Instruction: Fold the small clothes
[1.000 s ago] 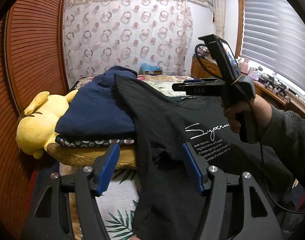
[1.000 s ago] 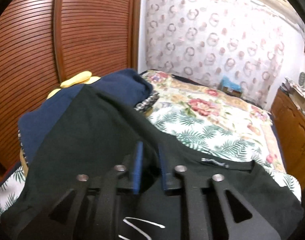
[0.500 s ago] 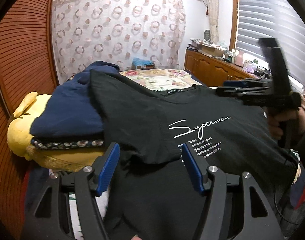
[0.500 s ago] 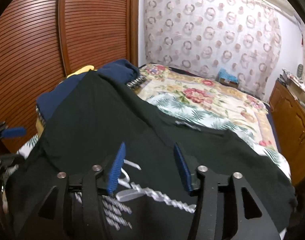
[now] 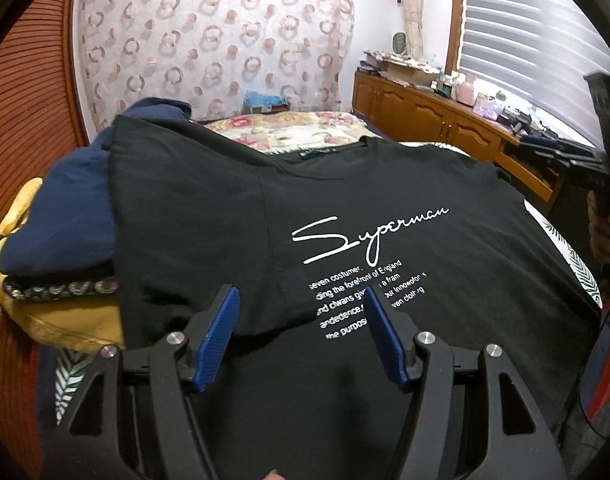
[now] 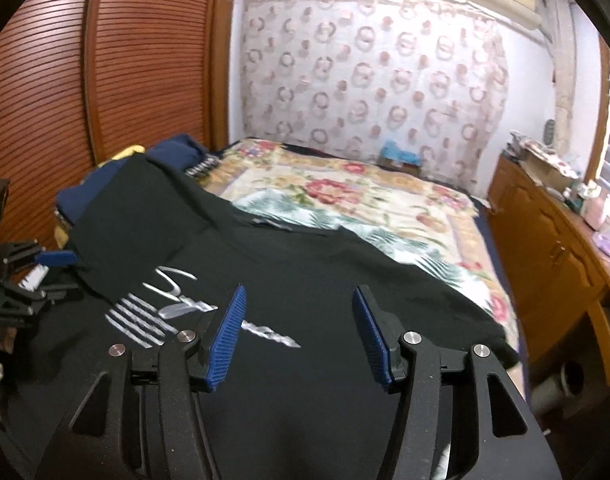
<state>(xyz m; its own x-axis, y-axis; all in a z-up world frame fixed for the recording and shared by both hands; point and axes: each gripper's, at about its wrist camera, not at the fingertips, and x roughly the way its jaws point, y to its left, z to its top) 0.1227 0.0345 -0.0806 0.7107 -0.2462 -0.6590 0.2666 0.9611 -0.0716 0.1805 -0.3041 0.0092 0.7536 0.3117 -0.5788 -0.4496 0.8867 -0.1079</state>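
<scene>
Nearest the shirt's hem, the left tongs stand open above the black shirt, gripping nothing. The right tongs have just been opening and stand apart over the shirt too, nothing between them. The shirt lies spread on the bed, print up, its left sleeve draped over a navy pile. The print is blurred in the right view. Left of the shirt, a yellow plush is mostly hidden under the pile. Beyond the shirt: floral bedspread, ringed curtain; slatted wooden doors to its left, wooden cabinets to its right.
</scene>
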